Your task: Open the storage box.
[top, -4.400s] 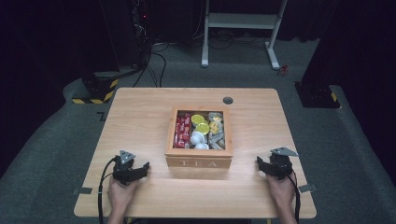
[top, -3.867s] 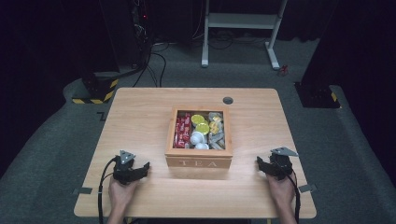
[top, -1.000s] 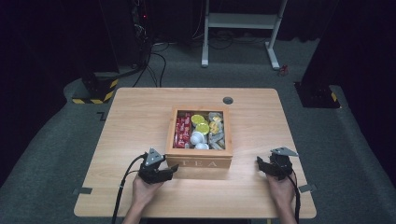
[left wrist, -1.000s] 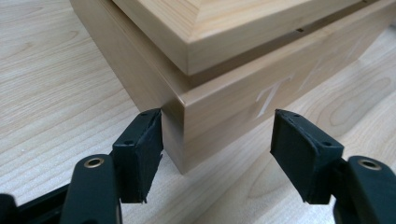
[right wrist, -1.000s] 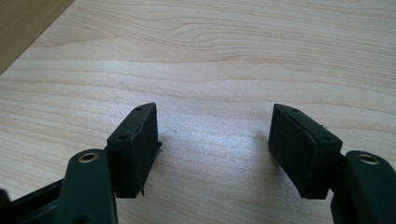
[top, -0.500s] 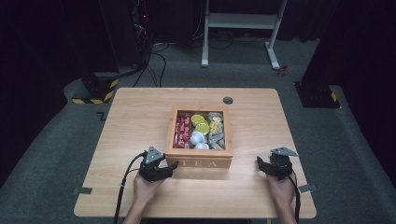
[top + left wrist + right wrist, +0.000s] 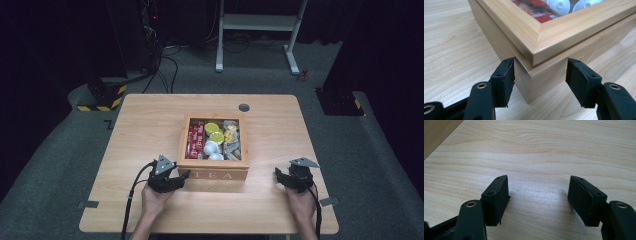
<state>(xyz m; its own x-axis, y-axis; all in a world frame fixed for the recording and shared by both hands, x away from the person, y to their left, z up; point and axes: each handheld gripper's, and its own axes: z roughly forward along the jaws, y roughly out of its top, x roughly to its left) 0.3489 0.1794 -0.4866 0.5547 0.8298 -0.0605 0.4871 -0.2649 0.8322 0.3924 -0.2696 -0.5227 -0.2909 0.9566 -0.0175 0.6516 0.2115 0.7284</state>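
A wooden box marked TEA [image 7: 214,174] stands at the middle of the table, holding red packets, yellow and white capsules and grey sachets. My left gripper [image 7: 183,175] is open at its front left corner. In the left gripper view the box corner [image 7: 541,47] sits between the two black jaws of that gripper [image 7: 540,75]; the left pad [image 7: 504,77] is at the wood and the right pad [image 7: 580,80] is slightly off it. My right gripper [image 7: 278,176] rests on the table to the right of the box, open [image 7: 539,192] over bare wood.
A round black grommet [image 7: 244,107] is set in the tabletop [image 7: 145,125] behind the box. A cable [image 7: 131,195] trails from the left gripper to the front edge. Beyond the table are a grey floor, a white stand [image 7: 260,22] and yellow-black striped equipment [image 7: 102,95].
My left gripper has moved right from the table's front left area to the box's front left corner and now has the corner between its jaws. The right gripper has stayed put.
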